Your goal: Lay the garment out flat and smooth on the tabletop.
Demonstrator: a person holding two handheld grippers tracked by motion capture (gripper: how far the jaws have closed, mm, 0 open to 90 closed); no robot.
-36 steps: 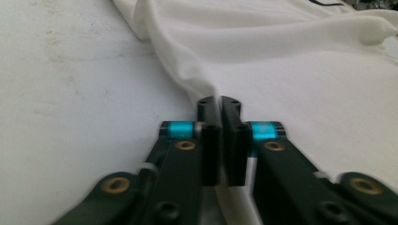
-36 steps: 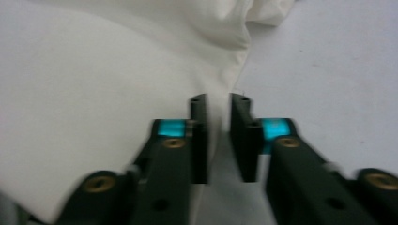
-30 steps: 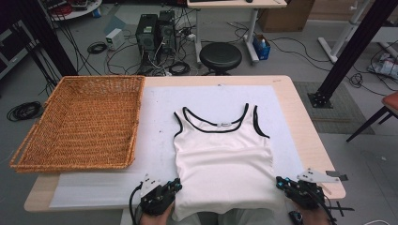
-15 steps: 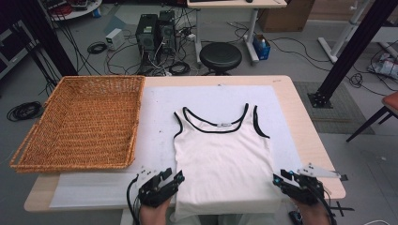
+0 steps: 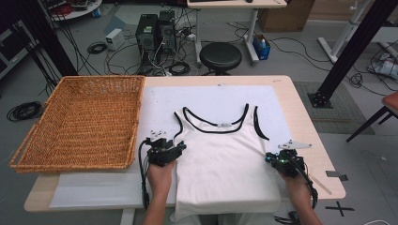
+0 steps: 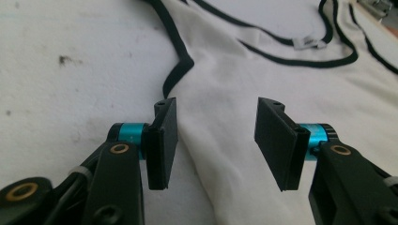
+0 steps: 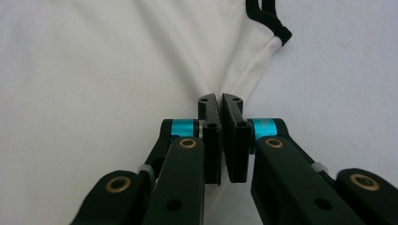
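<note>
A white tank top point(image 5: 225, 159) with black trim lies flat on a white mat point(image 5: 159, 103), its hem hanging over the table's near edge. My left gripper point(image 5: 180, 146) is at the top's left side below the armhole. Its jaws have just been opening and stand open point(image 6: 216, 136) over a ridge of the white fabric point(image 6: 234, 70), pads apart from it. My right gripper point(image 5: 268, 157) is at the top's right side edge. Its jaws have just been closing and are now shut point(image 7: 219, 101), pinching the side edge of the fabric point(image 7: 117, 70) below the black-trimmed armhole.
A large wicker basket point(image 5: 101, 78) sits on the table's left part, its side close to the left gripper. The wooden table point(image 5: 300, 108) ends just right of the right hand. A stool and cables are on the floor beyond.
Both hands have moved away from the near edge, up along the sides of the tank top toward the armholes. The left jaws have opened.
</note>
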